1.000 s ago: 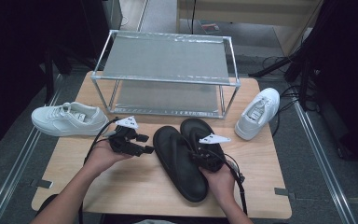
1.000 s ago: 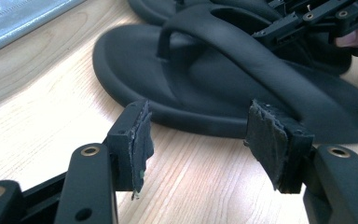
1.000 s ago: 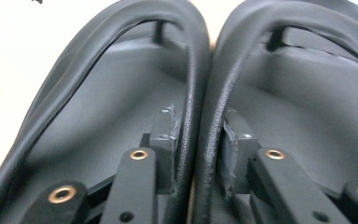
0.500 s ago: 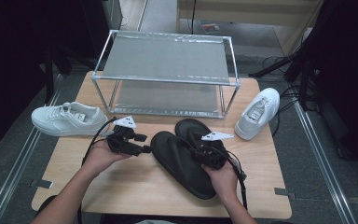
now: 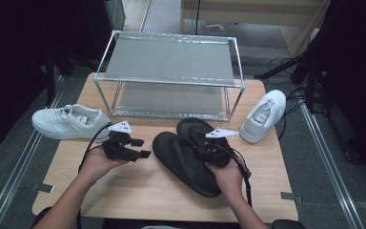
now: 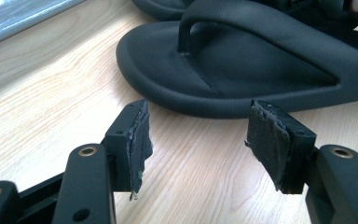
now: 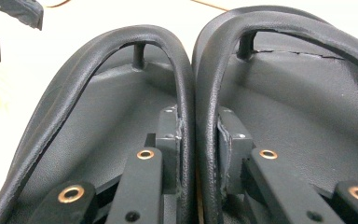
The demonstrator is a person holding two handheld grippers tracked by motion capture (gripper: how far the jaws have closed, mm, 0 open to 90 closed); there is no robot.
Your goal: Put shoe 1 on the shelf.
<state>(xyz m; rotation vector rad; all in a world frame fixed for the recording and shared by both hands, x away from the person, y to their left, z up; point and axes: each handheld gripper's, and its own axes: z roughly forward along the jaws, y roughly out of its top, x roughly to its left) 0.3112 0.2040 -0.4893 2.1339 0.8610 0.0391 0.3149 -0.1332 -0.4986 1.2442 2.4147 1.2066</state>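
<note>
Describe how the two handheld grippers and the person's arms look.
Both the left gripper and the right gripper are black, each topped by a pale three-cornered plate and trailing a black cable. The fingers are black bars with brass-coloured rivets and frayed dark pads. The forearms show no sleeves.

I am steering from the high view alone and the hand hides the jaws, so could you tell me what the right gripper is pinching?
Observer: The right gripper is shut on the sandal straps, the two inner straps pressed together between its pads.
Operator: Thank you. Is the left gripper holding anything?
Observer: No. The left gripper is open, its jaws wide apart above the table.
Operator: What does it face?
Observer: The rounded edge of the near sandal, not touching it.
</note>
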